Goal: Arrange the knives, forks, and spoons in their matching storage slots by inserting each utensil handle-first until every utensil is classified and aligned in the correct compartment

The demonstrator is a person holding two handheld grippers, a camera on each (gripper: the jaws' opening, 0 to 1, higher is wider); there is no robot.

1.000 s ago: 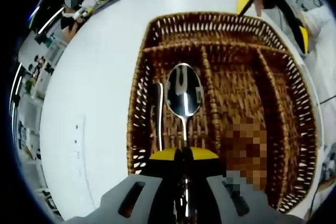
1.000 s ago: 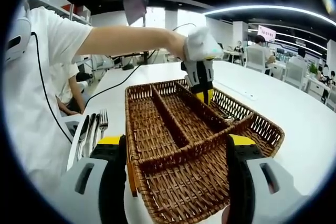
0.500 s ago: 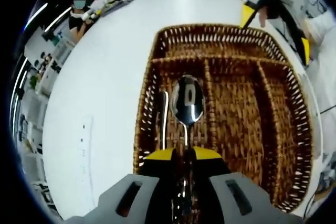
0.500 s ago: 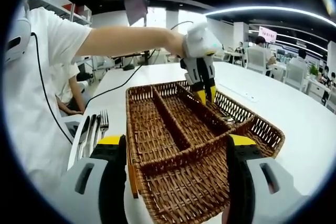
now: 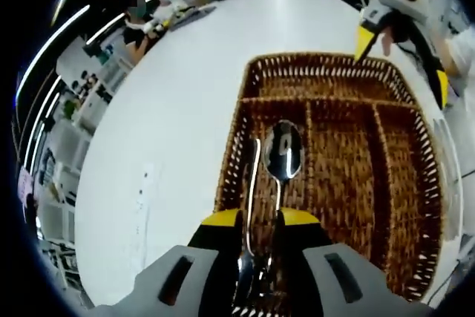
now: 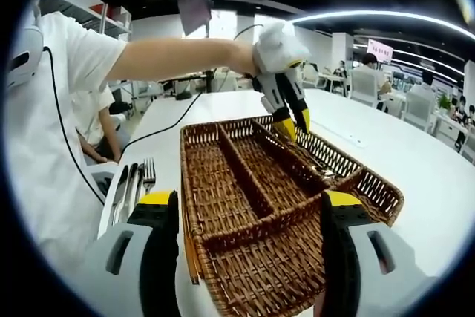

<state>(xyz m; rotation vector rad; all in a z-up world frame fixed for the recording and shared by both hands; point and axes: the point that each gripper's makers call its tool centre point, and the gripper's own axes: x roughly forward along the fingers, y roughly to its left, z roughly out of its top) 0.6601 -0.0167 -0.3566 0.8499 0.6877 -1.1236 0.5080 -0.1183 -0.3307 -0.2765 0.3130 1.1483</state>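
A brown wicker cutlery basket (image 5: 231, 161) (image 6: 375, 183) with three long slots and one cross slot stands on the white table. Two spoons lie side by side in its leftmost long slot in the left gripper view: one shows its bowl (image 5: 284, 151), the other (image 5: 252, 176) lies edge-on beside it. My left gripper (image 5: 260, 220) (image 6: 295, 122) hangs open above them, holding nothing. My right gripper (image 6: 251, 202) (image 5: 404, 61) is wide open at the basket's short end. A fork (image 6: 148, 172) and dark-handled knives (image 6: 122, 187) lie on the table to the left of the basket.
A person's arm in a white sleeve (image 6: 82, 57) reaches over the basket from the left. White table (image 5: 171, 109) stretches wide on the far side. Other people and chairs (image 6: 364, 79) sit at tables in the background.
My left gripper has let go of the spoon, which now lies in the slot, and has lifted up and back from the basket. The right gripper has stayed put.
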